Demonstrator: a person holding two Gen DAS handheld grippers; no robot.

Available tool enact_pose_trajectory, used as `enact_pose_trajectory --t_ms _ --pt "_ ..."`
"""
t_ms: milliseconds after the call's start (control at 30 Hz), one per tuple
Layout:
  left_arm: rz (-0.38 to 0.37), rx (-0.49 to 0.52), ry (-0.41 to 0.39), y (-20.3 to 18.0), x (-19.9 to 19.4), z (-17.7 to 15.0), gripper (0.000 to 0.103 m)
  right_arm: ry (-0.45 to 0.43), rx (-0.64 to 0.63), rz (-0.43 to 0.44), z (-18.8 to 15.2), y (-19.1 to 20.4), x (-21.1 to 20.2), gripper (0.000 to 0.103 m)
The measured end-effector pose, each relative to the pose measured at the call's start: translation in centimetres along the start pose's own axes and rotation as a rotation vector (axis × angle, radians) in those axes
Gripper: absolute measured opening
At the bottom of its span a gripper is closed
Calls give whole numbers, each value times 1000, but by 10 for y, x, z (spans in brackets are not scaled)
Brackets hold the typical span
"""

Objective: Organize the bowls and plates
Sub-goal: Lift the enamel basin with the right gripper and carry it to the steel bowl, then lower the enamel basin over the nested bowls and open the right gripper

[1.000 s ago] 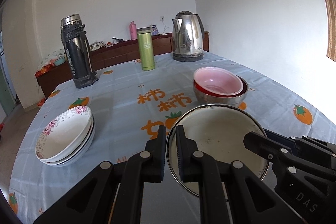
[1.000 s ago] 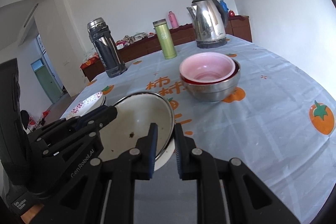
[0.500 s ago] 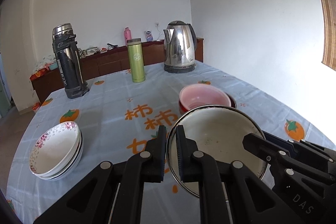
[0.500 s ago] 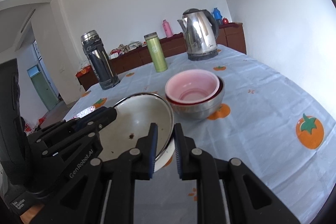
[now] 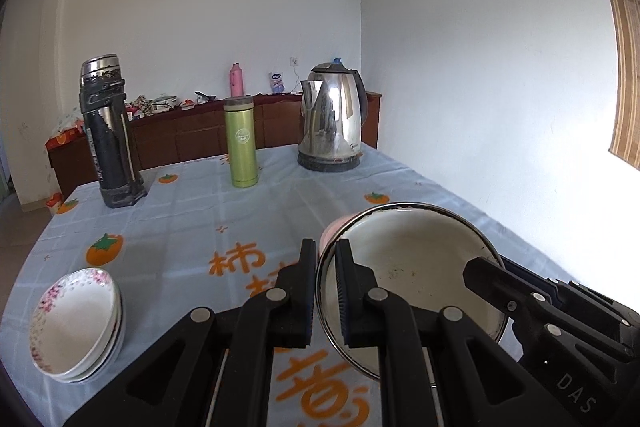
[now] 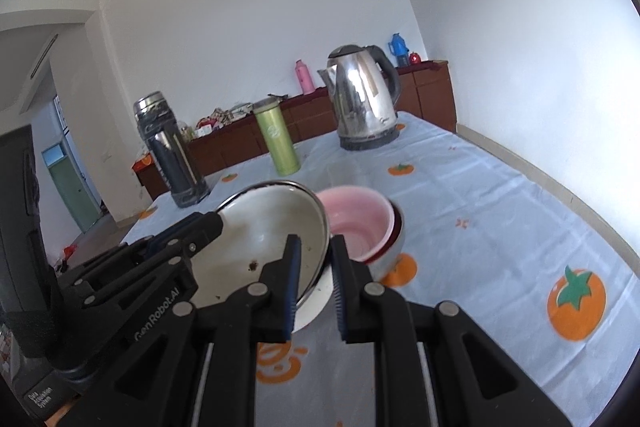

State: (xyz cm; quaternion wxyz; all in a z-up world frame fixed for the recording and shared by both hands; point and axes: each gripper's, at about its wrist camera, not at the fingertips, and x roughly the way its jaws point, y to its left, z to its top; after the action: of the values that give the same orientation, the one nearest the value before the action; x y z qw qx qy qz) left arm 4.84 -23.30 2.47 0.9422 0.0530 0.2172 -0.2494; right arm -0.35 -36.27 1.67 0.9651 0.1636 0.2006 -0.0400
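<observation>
A white enamel bowl with a dark metal rim hangs above the table, held from both sides. My left gripper is shut on its left rim, and my right gripper is shut on its right rim. In the right wrist view the enamel bowl shows a few dark specks inside. Just beyond it stands a pink bowl nested in a red bowl and a steel bowl. The pink bowl is mostly hidden in the left wrist view. A stack of white floral plates lies at the table's left.
At the back of the table stand a dark thermos, a green flask and a steel kettle. The tablecloth has orange persimmon prints. A brown sideboard runs along the far wall, and the white wall is close on the right.
Both grippers have carried the enamel bowl upward and forward, so it now hangs level with the pink bowl stack. The plates have slid lower and to the left in the left wrist view.
</observation>
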Motion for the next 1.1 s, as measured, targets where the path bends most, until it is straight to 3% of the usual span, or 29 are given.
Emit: enact_pose_trajectory --t_ms 467,1100 --pt "-11 2 15 -16 61 18 12 15 29 -70 24 -29 43 15" --pt "16 28 92 -19 107 6 12 113 56 -93 20 -50 88 15"
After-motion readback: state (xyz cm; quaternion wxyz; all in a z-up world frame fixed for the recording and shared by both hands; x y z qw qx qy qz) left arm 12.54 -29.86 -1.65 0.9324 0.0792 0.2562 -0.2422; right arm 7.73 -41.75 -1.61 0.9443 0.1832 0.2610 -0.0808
